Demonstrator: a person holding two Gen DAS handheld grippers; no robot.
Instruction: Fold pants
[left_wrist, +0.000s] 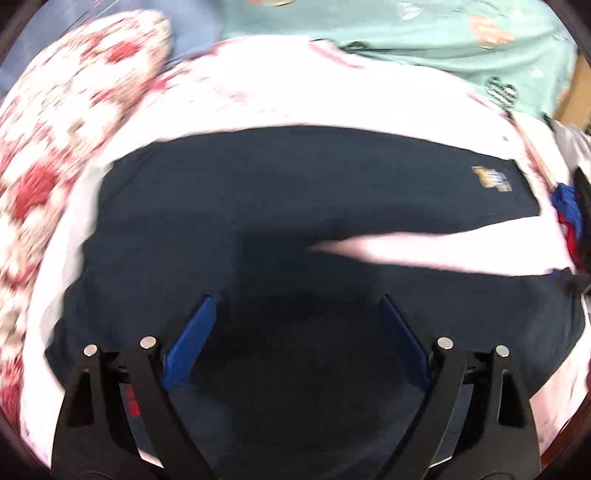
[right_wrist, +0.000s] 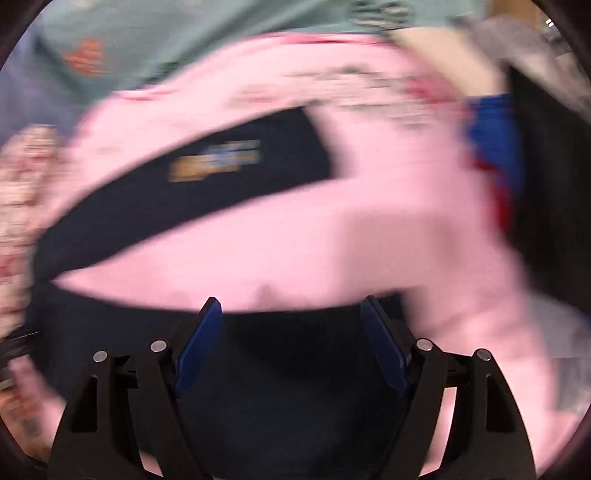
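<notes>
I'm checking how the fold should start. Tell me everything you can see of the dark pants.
The dark pants are navy, of soft, matte cloth, and lie spread flat on a pink sheet. The two legs part in a narrow V with pink showing between them. A small yellow and blue logo sits on one leg. Both views are blurred, so seams and waistband cannot be made out. Nothing grips them.

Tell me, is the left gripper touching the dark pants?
Cannot tell. In the left wrist view the left gripper stands open over the dark pants, but blur and dark fabric hide whether its fingertips meet the cloth.
</notes>
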